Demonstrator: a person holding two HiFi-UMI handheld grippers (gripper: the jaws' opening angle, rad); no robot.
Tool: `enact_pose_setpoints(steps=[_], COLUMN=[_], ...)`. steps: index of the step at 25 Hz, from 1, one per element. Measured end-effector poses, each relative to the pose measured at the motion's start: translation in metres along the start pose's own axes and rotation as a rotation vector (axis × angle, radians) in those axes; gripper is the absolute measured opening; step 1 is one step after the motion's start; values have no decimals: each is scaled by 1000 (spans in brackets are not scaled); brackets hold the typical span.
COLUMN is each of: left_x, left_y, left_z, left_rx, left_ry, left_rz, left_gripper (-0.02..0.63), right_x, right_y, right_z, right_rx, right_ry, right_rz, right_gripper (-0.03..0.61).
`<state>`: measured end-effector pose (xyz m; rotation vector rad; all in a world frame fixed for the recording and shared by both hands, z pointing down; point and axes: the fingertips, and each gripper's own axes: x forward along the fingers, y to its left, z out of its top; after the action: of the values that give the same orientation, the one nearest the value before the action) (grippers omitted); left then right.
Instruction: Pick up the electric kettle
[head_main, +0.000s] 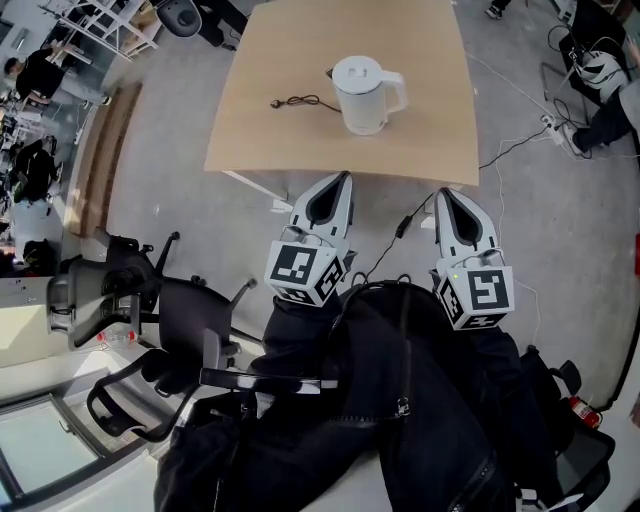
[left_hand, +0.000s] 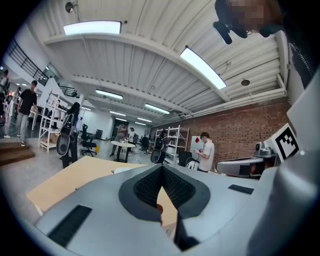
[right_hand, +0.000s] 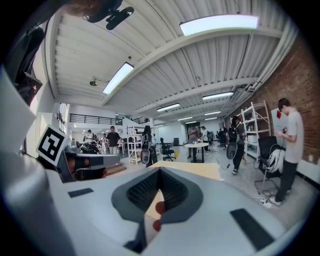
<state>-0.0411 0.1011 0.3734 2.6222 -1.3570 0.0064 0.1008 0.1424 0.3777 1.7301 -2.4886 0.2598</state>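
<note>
The white electric kettle (head_main: 366, 93) stands upright with its lid on, toward the far side of the light wooden table (head_main: 260, 130). Its handle points right. A black cord (head_main: 300, 101) lies on the tabletop just left of it. My left gripper (head_main: 342, 182) is shut and empty, its tip level with the table's near edge, well short of the kettle. My right gripper (head_main: 445, 196) is also shut with nothing in it, just off the table's near right corner. In the left gripper view the jaws (left_hand: 161, 172) meet over the tabletop (left_hand: 75, 180). The right gripper view shows shut jaws (right_hand: 159, 176) too.
Black office chairs (head_main: 150, 300) stand at the lower left beside me. Cables and a power strip (head_main: 553, 124) lie on the floor right of the table, near a seated person (head_main: 605, 105). People, shelving (right_hand: 252, 130) and a round table (right_hand: 195, 146) stand farther back in the room.
</note>
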Motion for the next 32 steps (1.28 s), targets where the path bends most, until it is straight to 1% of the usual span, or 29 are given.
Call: enact_pose_setpoints(steps=[3,5,11,15,17,20,25,29,32], left_x=[-1,-3,-12,-13,-14,-18,-10,14,33], left_y=[-4,-5,-13,-20,-19,-11,16,32,47], left_z=[0,-4,-21,-31,-31,-28,-29,-20,-12], left_rx=[34,42,12,-10,0,17,-3,-8,8], left_ry=[-10,-8,9,30,22,5,1,-20,-23], left_rz=[14,38,102,111,117,146,177,166,149], left_gripper=[0,2,1,2,2,2,2,2,2], right_x=[-5,-10,-21,-22,-21,-15,3,26,49], right_y=[-4,-8,-17,-22,-26,-30,-33,-37,-38], right_z=[-3,-7,-20,-22,-24,-26,-22,-14,-7], right_rx=[30,50,48,60,87,113,96,85,73], right_ry=[-6,-6,28,29,27,23,10,-1,-7], right_rz=[12,21,62,73,75,83,75,72,74], right_gripper=[3,3,3,3,3,3,3,3,3])
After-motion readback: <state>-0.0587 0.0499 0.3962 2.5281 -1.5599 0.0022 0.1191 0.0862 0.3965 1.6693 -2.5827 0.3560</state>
